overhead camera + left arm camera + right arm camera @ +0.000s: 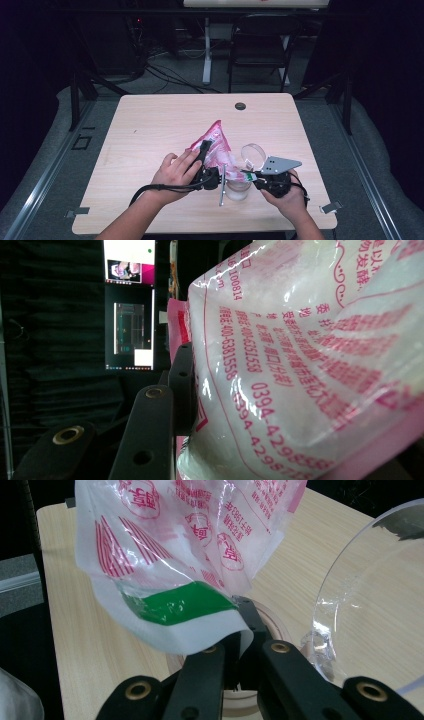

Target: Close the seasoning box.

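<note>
bag (216, 145) on table (150, 125) | jar (238, 187) right-front of bag | lid (254, 155) behind jar

the table (150, 125) is evenly lit from overhead, with the surroundings falling off to near black. only soft, short shadows lie on the table. glare streaks the clear plastic of the bag (300, 365) in the left gripper view, where the close-up print is soft and the background monitor (131, 305) is overexposed.
</note>
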{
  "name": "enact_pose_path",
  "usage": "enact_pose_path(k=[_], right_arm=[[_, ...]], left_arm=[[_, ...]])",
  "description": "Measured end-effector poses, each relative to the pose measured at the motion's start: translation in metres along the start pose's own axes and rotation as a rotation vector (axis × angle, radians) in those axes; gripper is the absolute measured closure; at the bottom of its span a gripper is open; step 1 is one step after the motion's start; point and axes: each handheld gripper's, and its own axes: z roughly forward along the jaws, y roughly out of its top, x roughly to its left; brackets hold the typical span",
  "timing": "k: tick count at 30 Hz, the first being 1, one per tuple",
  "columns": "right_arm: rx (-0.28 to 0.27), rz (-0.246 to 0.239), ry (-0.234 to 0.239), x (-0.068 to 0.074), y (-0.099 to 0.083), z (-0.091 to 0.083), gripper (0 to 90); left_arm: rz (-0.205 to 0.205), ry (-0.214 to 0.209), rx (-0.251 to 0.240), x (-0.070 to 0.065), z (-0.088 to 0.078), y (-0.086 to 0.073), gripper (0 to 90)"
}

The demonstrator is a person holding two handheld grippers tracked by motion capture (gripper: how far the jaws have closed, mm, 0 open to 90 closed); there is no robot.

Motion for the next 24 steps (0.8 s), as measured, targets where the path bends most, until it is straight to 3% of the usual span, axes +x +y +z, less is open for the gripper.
enact_pose_path(k=[24], right_arm=[[0.004,0.001,-0.002,-0.0008,-0.0010,0.0003,90.0]], left_arm=[[-0.001,-0.010,0.008,-0.0001,-0.0010,0.0016,64.2]])
